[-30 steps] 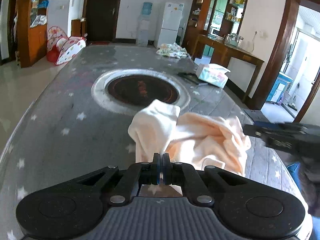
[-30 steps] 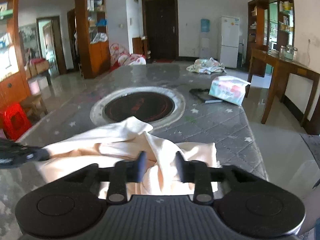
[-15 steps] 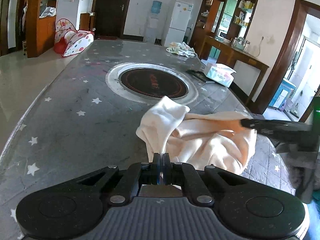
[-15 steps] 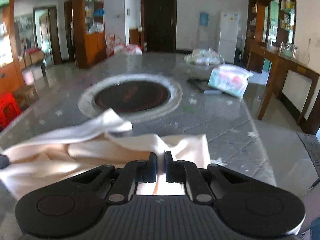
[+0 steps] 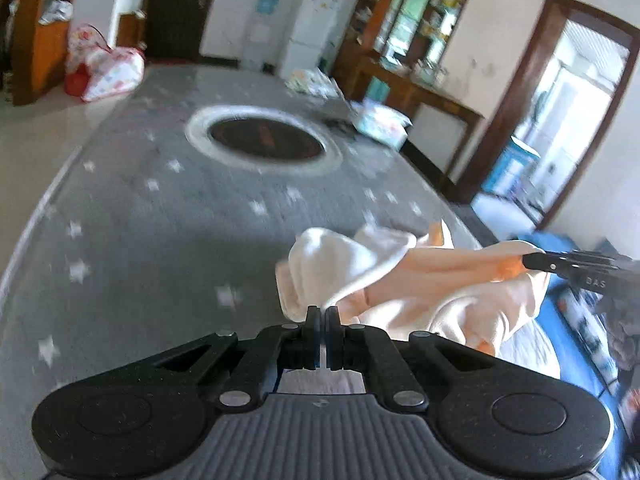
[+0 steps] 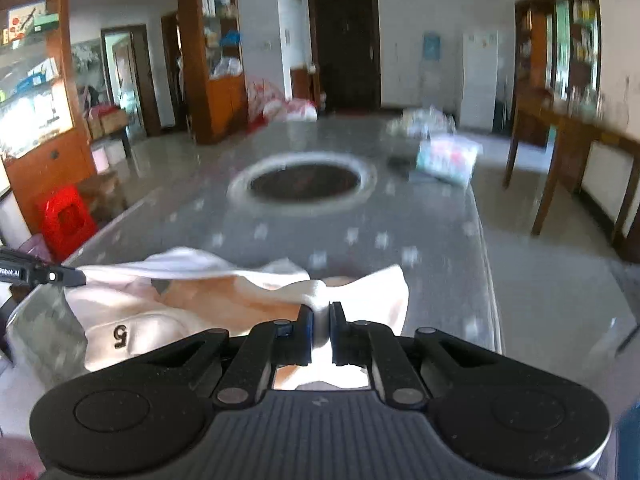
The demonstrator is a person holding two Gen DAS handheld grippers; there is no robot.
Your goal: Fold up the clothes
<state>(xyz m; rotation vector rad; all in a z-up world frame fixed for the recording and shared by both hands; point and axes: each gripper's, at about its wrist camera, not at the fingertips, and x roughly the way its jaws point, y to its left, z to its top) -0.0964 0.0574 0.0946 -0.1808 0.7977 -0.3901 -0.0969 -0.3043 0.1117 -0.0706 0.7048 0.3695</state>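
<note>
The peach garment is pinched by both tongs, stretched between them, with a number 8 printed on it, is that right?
Not quite: the printed number is a 5, as the right wrist view shows. The rest holds: the peach garment is pinched by the left tongs and the right tongs and stretched between them.

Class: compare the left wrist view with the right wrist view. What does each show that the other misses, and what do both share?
Only the left wrist view shows the bright doorway on the right. Only the right wrist view shows the red stool and the printed numeral on the garment. Both show that peach garment pinched by the left gripper and the right gripper, the grey starred table and its round dark inset.
</note>
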